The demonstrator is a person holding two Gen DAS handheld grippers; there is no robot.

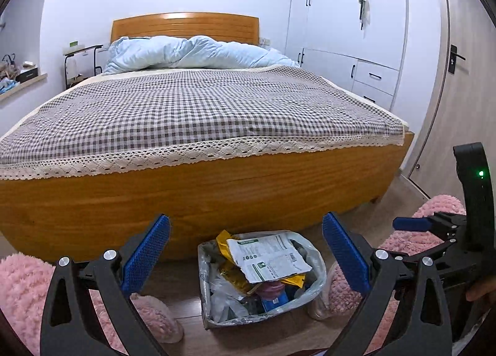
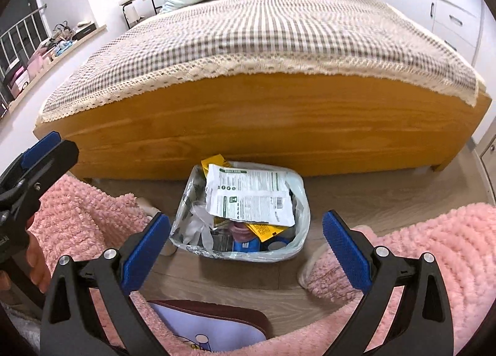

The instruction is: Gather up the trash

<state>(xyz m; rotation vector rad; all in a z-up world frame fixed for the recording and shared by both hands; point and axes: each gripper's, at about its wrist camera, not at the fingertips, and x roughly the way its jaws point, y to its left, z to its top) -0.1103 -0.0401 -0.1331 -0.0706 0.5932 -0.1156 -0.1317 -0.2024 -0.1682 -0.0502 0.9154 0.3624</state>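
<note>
Two hand-held grippers hover above a wooden floor [image 2: 235,281] at the foot of a bed [image 1: 217,182]. The left gripper [image 1: 246,250] has its blue-padded fingers [image 1: 145,256] spread wide apart, holding nothing. The right gripper [image 2: 246,247] is likewise spread, its pads [image 2: 347,250] empty; in the left wrist view its blue fingertip appears at the right edge, and part of a hand [image 2: 34,260] grips the left tool at the left edge of the right wrist view.

The trash bin [image 1: 263,315], lined with a translucent plastic bag [image 2: 302,210], stands on the floor between the two grippers and just near the bed's wooden footboard. It is filled nearly to the rim. A white printed wrapper [image 2: 248,198] lies on top, slightly tilted, over a yellow packet [image 2: 263,230], clear plastic film [image 2: 198,229] and blue items too crumpled to identify.

Pink fluffy fabric [image 2: 434,250] flanks the bin on the left and right. The bed carries a grey checked cover with a lace edge [image 1: 198,108] and a pale blue duvet [image 1: 198,52] bunched at the far end against the headboard. White wardrobes [image 1: 347,15] stand at the far right.
</note>
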